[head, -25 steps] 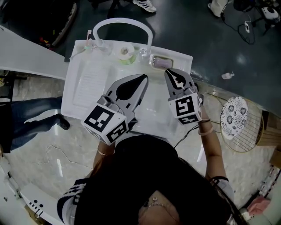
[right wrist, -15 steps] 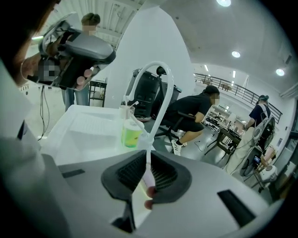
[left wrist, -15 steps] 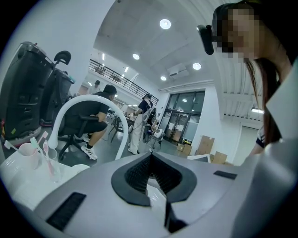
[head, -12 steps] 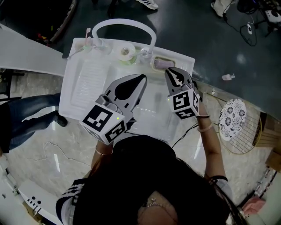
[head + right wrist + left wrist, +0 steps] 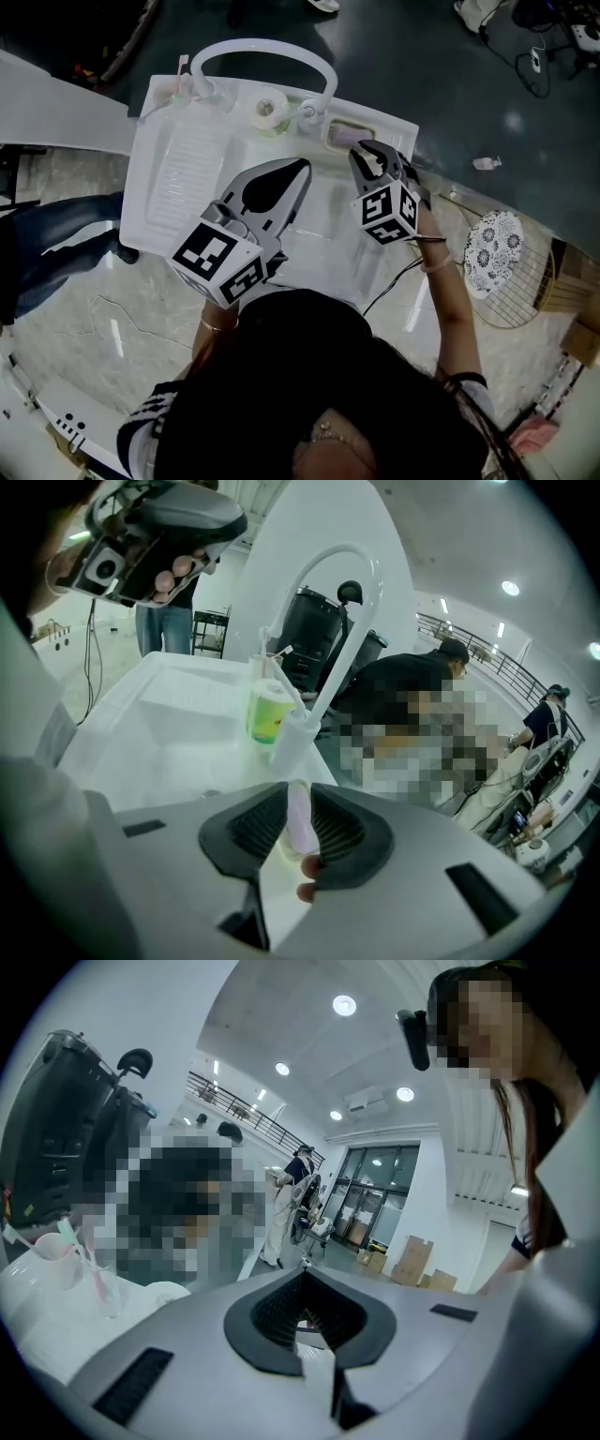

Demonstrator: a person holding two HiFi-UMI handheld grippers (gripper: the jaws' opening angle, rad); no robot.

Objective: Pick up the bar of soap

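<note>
A pink bar of soap (image 5: pixel 345 138) lies in a pale dish (image 5: pixel 358 125) at the back right corner of the white sink unit (image 5: pixel 178 187). My right gripper (image 5: pixel 367 153) hovers right at the dish. Its jaws are opening, and the pink soap (image 5: pixel 298 825) shows in the narrow gap between them with no firm press visible. In its own view the right gripper (image 5: pixel 300 791) points along the sink toward the faucet. My left gripper (image 5: pixel 303 167) hangs over the basin, its jaws together and holding nothing; the left gripper (image 5: pixel 302 1283) faces out into the room.
A white arched faucet (image 5: pixel 262 49) stands at the back of the sink, with a green cup (image 5: pixel 270 112) beside it and a toothbrush cup (image 5: pixel 187 89) at the back left. A wire rack with a patterned plate (image 5: pixel 497 248) sits to the right on the marble counter.
The right gripper has edged forward toward the soap dish and its jaws have parted a little. The left gripper has hardly moved.
</note>
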